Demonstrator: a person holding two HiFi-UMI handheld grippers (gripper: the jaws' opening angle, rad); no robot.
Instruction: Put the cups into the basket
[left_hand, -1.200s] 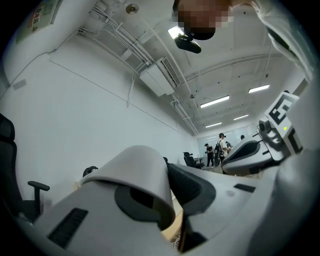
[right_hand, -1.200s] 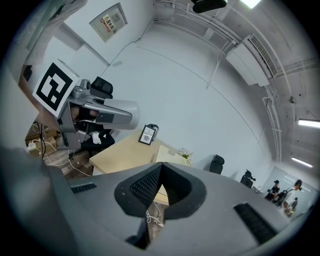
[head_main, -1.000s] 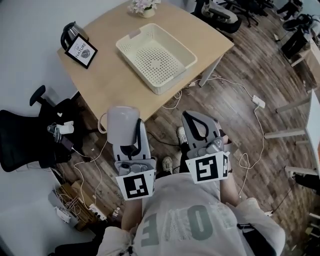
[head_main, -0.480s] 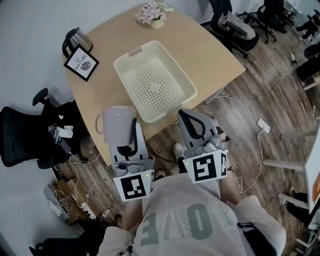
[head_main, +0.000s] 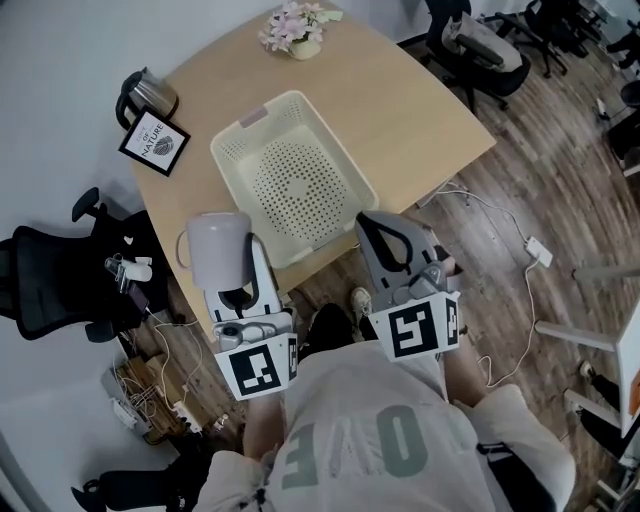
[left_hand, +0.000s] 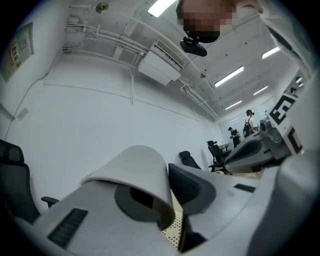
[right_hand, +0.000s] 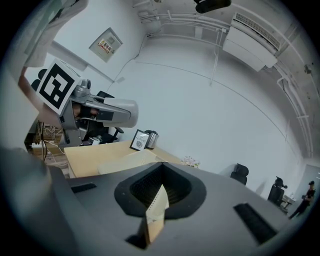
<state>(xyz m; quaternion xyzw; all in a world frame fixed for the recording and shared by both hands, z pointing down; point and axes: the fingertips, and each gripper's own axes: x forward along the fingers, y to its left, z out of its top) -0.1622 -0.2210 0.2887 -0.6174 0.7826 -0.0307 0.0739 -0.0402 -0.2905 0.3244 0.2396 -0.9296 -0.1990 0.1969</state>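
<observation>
A pale grey cup (head_main: 218, 248) with a handle is held sideways by my left gripper (head_main: 234, 272), which is shut on it above the table's near-left edge. In the left gripper view the cup (left_hand: 135, 170) fills the space between the jaws of the left gripper (left_hand: 167, 200). The cream perforated basket (head_main: 232, 150) lies empty on the wooden table (head_main: 410, 90), just beyond both grippers. My right gripper (head_main: 390, 238) hovers at the basket's near-right corner, its jaws together with nothing in them. In the right gripper view, the right gripper (right_hand: 157, 205) shows only a thin slit.
On the table's far-left corner stand a kettle (head_main: 148, 95) and a framed picture (head_main: 155, 142), with a flower pot (head_main: 298, 28) at the far edge. A black office chair (head_main: 50, 280) is at left. Cables (head_main: 500, 215) trail over the wooden floor.
The table and basket have come closer below me. Both grippers now sit at the basket's near edge. The left one still holds the cup.
</observation>
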